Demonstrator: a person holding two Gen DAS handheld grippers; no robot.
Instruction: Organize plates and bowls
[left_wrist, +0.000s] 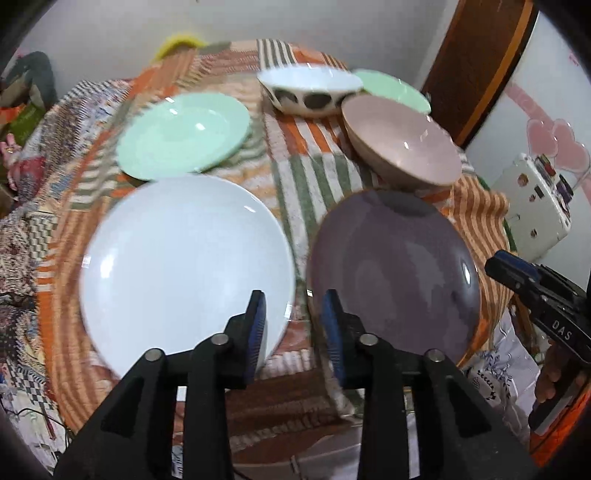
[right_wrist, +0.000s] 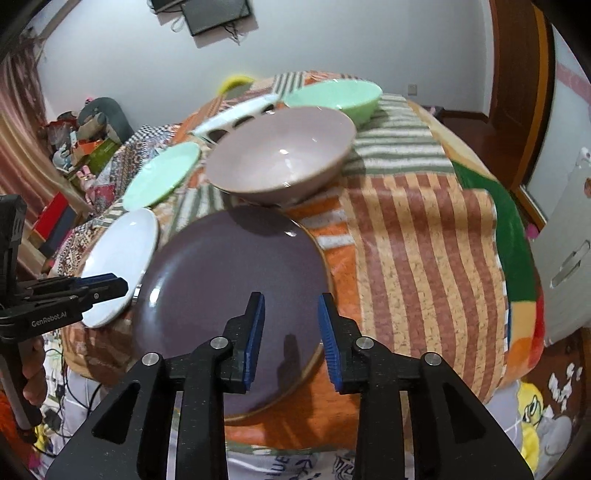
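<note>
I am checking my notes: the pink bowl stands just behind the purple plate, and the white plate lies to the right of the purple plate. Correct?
Not quite. In both wrist views the white plate lies left of the purple plate. The pink bowl does stand just behind it.

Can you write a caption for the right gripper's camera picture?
Open right hand-held gripper hovers over a purple plate, pink bowl behind.

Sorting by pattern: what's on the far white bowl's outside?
Dark round spots on the white bowl; left wrist view.

White walls (right_wrist: 332, 44), wooden door (right_wrist: 517, 74)
</note>
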